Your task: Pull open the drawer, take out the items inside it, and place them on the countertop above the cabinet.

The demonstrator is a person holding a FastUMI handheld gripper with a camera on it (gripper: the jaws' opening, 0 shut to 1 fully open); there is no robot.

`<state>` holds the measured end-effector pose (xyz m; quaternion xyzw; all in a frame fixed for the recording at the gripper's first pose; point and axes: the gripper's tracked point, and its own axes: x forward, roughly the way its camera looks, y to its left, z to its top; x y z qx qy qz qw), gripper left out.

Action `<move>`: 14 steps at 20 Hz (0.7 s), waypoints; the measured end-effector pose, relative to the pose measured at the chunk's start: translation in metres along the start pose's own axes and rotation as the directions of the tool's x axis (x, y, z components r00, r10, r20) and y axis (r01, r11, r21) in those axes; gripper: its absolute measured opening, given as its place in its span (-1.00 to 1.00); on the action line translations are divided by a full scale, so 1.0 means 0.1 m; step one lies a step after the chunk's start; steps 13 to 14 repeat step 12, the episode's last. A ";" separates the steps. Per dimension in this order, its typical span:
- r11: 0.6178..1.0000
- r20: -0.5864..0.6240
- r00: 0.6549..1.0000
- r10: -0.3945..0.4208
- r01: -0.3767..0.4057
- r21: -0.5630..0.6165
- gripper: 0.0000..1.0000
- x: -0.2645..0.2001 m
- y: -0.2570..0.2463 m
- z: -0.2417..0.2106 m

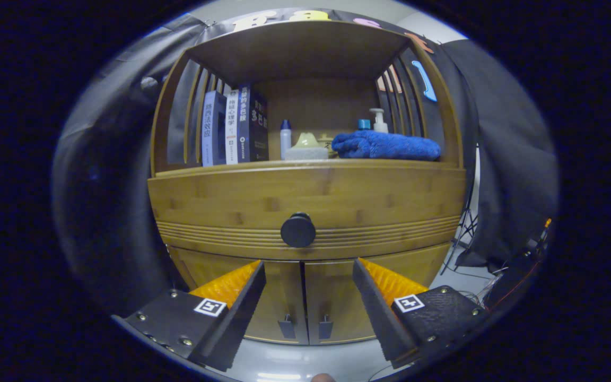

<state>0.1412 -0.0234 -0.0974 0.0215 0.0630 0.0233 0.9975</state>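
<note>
1. Below the cabinet's table (305, 165), the drawer (305, 204) sits flush and closed, its round black knob (298, 229) centred.
2. Whatever it holds is hidden; this fits either a full drawer or one emptied and closed again.
3. On that table: books (234, 127), bottles, a blue towel (385, 145).
4. Below the knob, the gripper (308, 289) is wide open, holding nothing.

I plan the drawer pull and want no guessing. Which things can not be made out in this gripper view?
- Drawer contents: hidden behind its closed front; the knob lies beyond the open hand-held gripper.
- Small items behind the blue towel: partly covered, too small to identify.
- Book titles: too small.
- Lower cabinet doors: interior hidden.
</note>
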 end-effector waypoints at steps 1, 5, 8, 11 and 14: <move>1.000 0.007 1.000 0.003 -0.003 -0.010 0.98 -0.11 -0.04 0.09; 0.998 0.026 1.000 -0.017 0.019 -0.066 0.99 -0.50 -0.24 0.37; 0.998 0.024 0.999 -0.028 0.029 -0.047 0.98 -0.75 -0.33 0.64; 1.000 0.053 0.998 -0.028 0.028 -0.007 0.96 -0.99 -0.39 1.08; 1.000 0.080 0.997 -0.021 0.022 -0.002 0.96 -1.09 -0.39 1.27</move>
